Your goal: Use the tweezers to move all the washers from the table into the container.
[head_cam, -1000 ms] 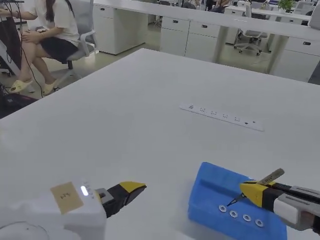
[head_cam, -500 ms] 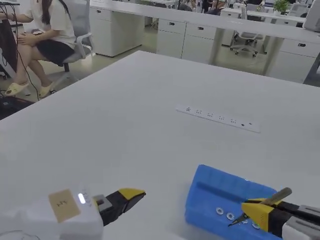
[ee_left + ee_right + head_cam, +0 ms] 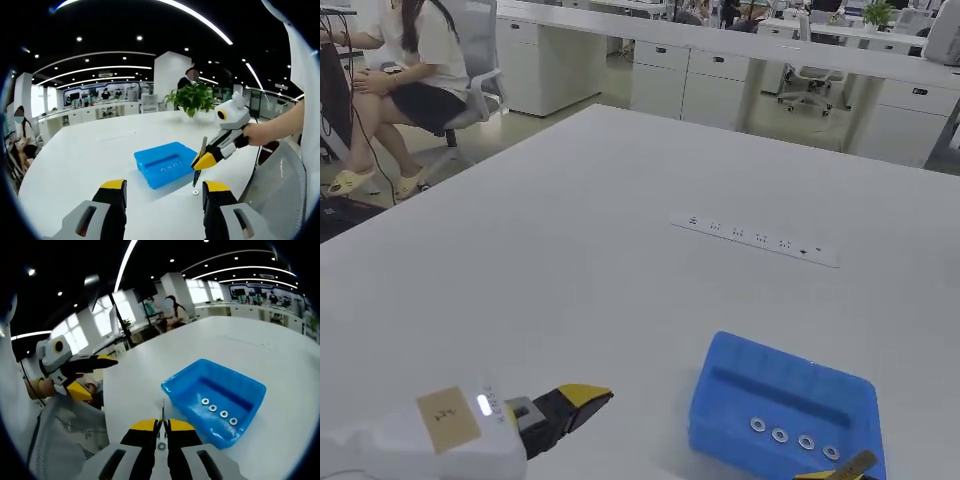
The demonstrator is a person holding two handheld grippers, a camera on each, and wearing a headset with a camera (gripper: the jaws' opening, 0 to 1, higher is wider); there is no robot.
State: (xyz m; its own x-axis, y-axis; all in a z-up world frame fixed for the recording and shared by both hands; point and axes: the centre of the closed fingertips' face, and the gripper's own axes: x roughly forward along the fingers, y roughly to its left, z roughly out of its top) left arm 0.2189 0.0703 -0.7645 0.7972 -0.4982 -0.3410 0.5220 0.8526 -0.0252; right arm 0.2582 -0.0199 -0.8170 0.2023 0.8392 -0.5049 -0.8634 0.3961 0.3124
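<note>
A blue container (image 3: 780,405) sits on the white table (image 3: 620,250) with several washers (image 3: 780,435) in a row inside it. One more washer (image 3: 195,191) lies on the table near the container's front corner. My right gripper (image 3: 161,424) is shut on thin tweezers (image 3: 163,410), whose tips point down just above that loose washer (image 3: 161,445). From the left gripper view, the right gripper (image 3: 202,161) holds the tweezers (image 3: 199,162) upright beside the container (image 3: 165,162). My left gripper (image 3: 165,187) stands open and holds nothing, left of the container (image 3: 215,400). The left gripper (image 3: 585,397) is low in the head view.
A white power strip (image 3: 755,239) lies across the table beyond the container. A person (image 3: 410,70) sits on a chair at the far left, off the table. White cabinets (image 3: 690,80) line the back of the room.
My right gripper has drawn the tweezers back out over the container's front edge and down to the table, leaving the head view's bottom edge. The left gripper has stayed in place.
</note>
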